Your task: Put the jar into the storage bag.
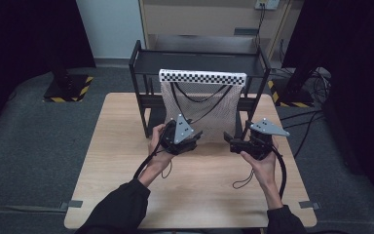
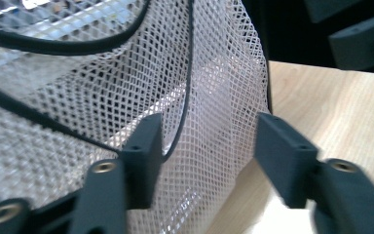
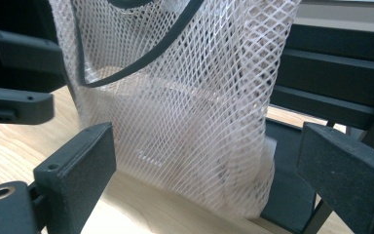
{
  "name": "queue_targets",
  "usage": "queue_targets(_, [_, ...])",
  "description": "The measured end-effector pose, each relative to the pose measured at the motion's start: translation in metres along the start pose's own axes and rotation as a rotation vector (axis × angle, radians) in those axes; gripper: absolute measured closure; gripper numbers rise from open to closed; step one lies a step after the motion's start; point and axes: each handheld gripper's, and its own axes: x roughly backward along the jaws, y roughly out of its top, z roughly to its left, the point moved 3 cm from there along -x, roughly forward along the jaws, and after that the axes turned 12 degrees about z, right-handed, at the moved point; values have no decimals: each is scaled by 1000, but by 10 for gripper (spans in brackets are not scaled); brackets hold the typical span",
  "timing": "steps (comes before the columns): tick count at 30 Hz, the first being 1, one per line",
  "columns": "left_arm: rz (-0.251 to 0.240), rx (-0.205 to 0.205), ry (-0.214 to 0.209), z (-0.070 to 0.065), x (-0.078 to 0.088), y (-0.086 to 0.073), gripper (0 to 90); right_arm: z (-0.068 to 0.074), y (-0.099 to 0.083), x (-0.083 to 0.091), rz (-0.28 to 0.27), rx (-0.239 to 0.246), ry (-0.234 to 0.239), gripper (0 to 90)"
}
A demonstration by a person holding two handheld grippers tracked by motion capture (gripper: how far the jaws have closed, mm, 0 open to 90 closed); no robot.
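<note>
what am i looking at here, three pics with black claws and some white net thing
All three pictures show one moment. The high view looks down on a wooden table where a person sits, holding a tool in each hand: the left hand-held gripper and the right hand-held gripper. Each is a handle with two black jaws that pinch.

The other two pictures come from small cameras riding on those tools, looking out between their own jaws.

On the table stands a black metal rack. A white mesh bag with black cord handles hangs from its top rail, under a checkered strip.

Nothing is held now. Both tools have their jaws apart, with the bag's lower part between or just ahead of them.
</note>
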Motion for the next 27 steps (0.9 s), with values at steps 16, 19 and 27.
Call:
queue_targets(16, [83,239,8,26,27,-42,200,-15,-17,11,16,-34,-31,76])
queue_targets(19, [97,317,-16,32,36,-58,182,-15,-22,13,36,-27,-36,73])
queue_targets(27, [184,371,-24,30,50,-104,150,-16,-35,17,77,-35,-40,60])
